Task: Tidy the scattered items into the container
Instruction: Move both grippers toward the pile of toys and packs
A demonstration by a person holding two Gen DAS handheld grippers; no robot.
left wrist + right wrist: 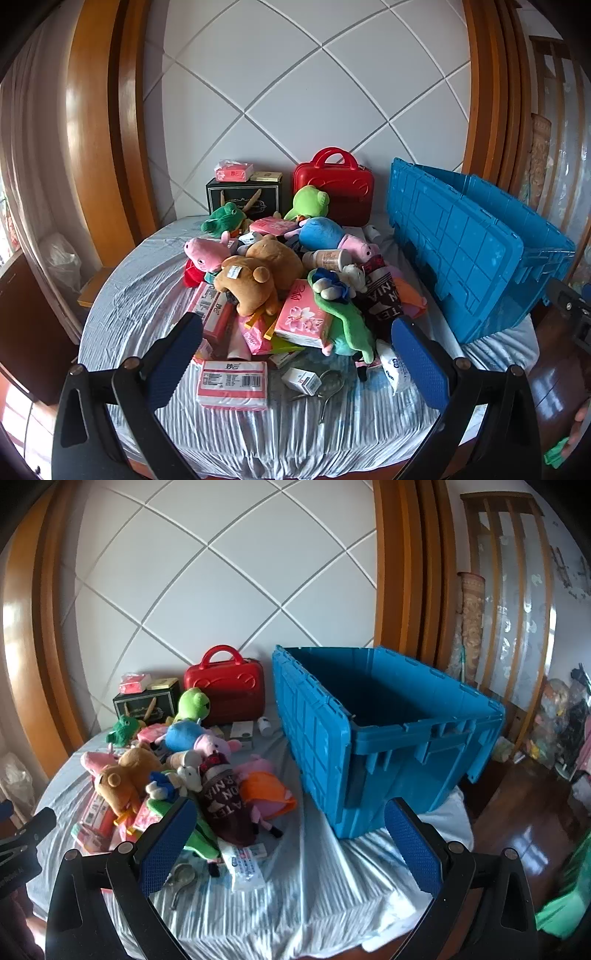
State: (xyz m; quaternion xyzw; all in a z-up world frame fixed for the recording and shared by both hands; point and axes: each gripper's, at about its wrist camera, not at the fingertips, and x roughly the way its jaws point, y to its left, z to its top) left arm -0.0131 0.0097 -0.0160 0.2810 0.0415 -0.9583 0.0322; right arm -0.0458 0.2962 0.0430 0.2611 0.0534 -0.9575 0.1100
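Bed [122, 295] with rumpled pale sheet, set against a white quilted headboard.

Blue plastic crate [388, 738] on the right side of the bed, largest item. Ribbed walls, hinged lid flap [314, 734] hanging down its left side. Open on top; the interior that shows is dark and bare, floor of it not visible.

Red hard-shell case [334, 188] with handle, upright against the headboard, shut. Just left of it a black gift box [242, 197], shut, a pink packet [233, 171] lying on top.

Scattered heap in the middle of the bed, left of the crate, not touching it as far as can be told. Plush toys: brown bear [251, 286], pink pig [207, 253], blue-bodied pig [321, 232], green frog [308, 203], smaller green toy [221, 218]. Dark printed cloth [225, 805] and orange plush [269, 790] on the crate side. Tissue packs among them: floral pink pack [303, 321]; one pink-and-white pack [232, 384] lying apart at the near edge. Small white box [301, 380] and a metal strainer [183, 877] nearest.

Left gripper [295, 365]: jaws spread wide, empty, hanging over the near edge of the heap. Right gripper [291, 849]: jaws spread wide, empty, over bare sheet before the crate.
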